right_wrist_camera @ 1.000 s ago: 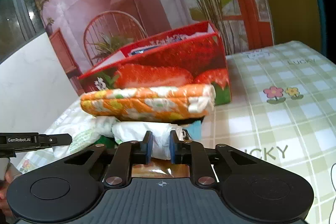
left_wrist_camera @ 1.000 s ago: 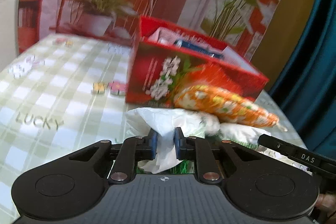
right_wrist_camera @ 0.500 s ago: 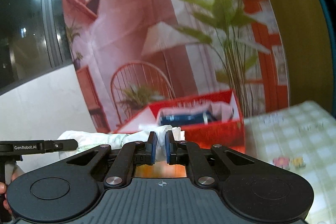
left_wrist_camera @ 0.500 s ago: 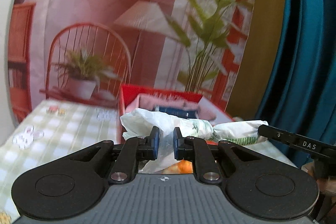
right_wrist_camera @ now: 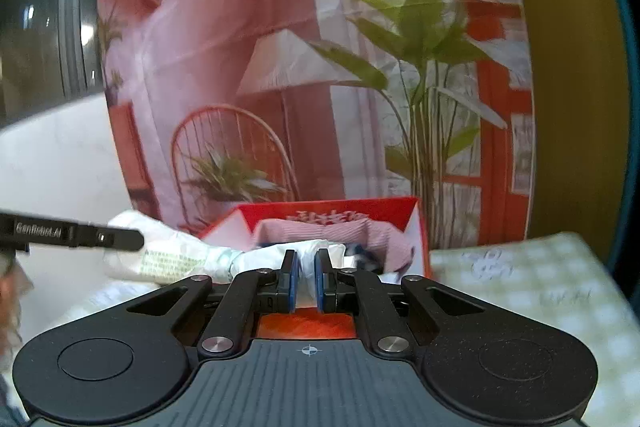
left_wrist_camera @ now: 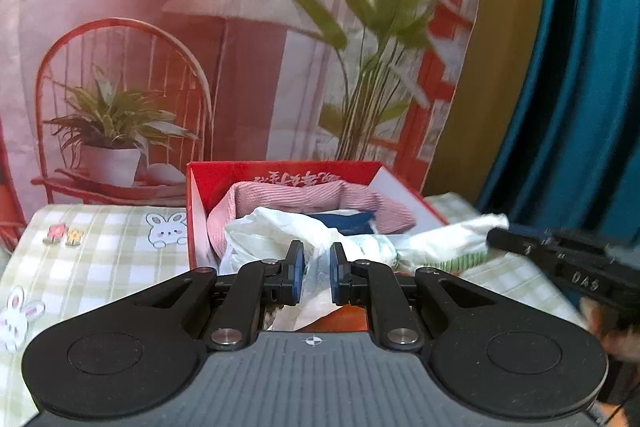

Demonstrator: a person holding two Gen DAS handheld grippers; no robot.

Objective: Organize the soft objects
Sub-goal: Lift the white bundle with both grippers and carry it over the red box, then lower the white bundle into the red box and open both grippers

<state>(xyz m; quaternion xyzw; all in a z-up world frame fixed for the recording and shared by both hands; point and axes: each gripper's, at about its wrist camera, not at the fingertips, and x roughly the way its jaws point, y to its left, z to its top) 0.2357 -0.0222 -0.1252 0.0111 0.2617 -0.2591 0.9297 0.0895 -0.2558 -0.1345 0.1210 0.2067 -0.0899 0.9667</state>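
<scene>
Together, 2 grippers held 1 white plastic bag in front of an open red box.

Up close, the left gripper (left_wrist_camera: 316, 273) was pinched narrow on the bag's crinkled white plastic (left_wrist_camera: 280, 231), and the right gripper (right_wrist_camera: 305, 279) was clamped just as tight on another bunch of the same white plastic bag (right_wrist_camera: 180, 255), which stretched between them clear of the checked tablecloth (left_wrist_camera: 100, 247). Behind the bag sat the red box (left_wrist_camera: 280, 173), open-topped on that cloth, with white inner walls. Inside it lay a pink ribbed cloth (left_wrist_camera: 304, 193) curled along the back and sides, and a dark blue item (left_wrist_camera: 348, 221) sat in the middle, partly hidden by the bag. A printed backdrop (left_wrist_camera: 240, 27) of a lamp, chair and plants hung behind.
</scene>
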